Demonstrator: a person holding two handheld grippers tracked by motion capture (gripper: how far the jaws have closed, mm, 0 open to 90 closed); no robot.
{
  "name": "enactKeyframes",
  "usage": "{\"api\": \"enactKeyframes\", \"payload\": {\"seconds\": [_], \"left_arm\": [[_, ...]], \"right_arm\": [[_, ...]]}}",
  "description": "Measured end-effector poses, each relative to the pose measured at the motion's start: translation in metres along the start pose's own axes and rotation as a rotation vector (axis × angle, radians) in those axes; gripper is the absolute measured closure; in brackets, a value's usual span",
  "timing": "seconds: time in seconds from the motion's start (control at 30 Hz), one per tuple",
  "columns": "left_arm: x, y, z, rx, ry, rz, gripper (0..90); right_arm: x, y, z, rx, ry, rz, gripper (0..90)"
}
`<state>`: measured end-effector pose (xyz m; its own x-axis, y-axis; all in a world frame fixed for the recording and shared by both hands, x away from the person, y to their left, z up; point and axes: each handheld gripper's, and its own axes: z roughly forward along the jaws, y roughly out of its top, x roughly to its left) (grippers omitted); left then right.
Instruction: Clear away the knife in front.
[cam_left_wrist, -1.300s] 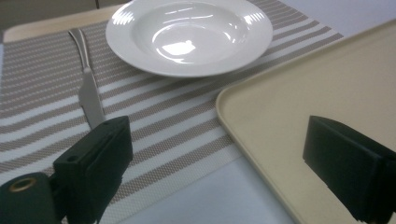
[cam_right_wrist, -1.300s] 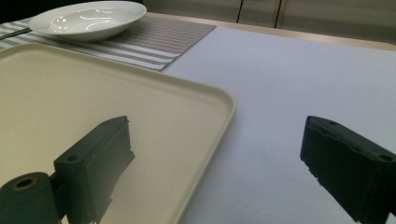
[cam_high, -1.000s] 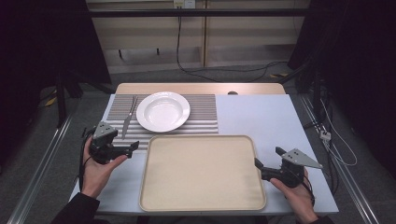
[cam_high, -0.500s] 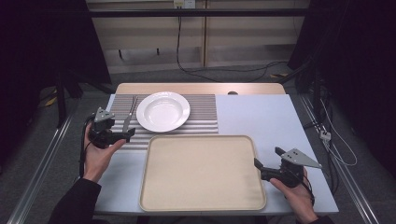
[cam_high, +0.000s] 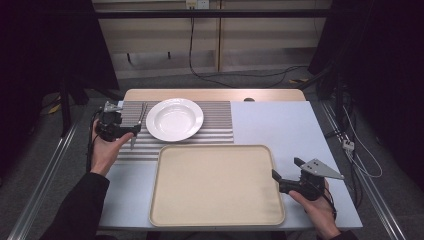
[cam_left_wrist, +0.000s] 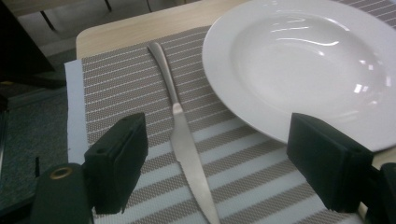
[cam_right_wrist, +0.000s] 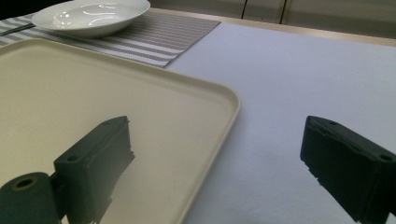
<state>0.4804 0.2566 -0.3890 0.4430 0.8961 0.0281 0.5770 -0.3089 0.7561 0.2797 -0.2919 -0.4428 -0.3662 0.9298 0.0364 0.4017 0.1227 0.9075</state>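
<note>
Desk (cam_high: 280, 125) had a pale blue-white top with a wood strip along the far edge; dark curtains on both sides, cables on the floor behind. A striped placemat (cam_high: 215, 122) lay on the far left part, carrying a white deep plate (cam_high: 175, 119) with a table knife (cam_left_wrist: 184, 140) just left of it, handle pointing away from the person. A big beige tray (cam_high: 215, 185), empty, sat at the near centre, its far edge touching the mat.

Left gripper (cam_high: 131, 134) hovered over the mat's left side, jaws wide apart and straddling the knife blade, right jaw over the plate rim in the left gripper view; contact with the knife couldn't be told. Right gripper (cam_high: 285, 170) was held low at the tray's right edge, jaws wide apart with the rim between them, holding nothing.

Versus 0.5 s ago: left gripper had moved further in over the knife and turned toward the near side. Right gripper, tray, plate unchanged.
</note>
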Motion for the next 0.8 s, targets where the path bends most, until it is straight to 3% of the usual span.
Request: {"api": "enactKeyframes", "payload": {"seconds": [0.17, 0.33, 0.47, 0.57, 0.8], "left_arm": [[0.015, 0.011, 0.024, 0.042, 0.018, -0.012, 23.2], [0.021, 0.019, 0.038, 0.064, 0.028, -0.033, 24.3], [0.022, 0.030, 0.050, 0.092, 0.046, 0.009, 27.8], [0.023, 0.036, 0.060, 0.094, 0.051, 0.010, 28.1], [0.028, 0.047, 0.084, 0.105, 0.051, -0.010, 41.0]], "right_arm": [[-0.002, 0.000, 0.001, 0.000, 0.002, 0.007, 8.6], [-0.002, 0.000, 0.002, -0.003, 0.003, 0.009, 8.8], [-0.002, 0.000, 0.003, 0.003, 0.014, 0.005, 8.7], [-0.002, -0.001, 0.004, 0.003, 0.018, 0.005, 8.7], [-0.002, 0.000, 0.005, 0.007, 0.018, 0.005, 8.7]]}}
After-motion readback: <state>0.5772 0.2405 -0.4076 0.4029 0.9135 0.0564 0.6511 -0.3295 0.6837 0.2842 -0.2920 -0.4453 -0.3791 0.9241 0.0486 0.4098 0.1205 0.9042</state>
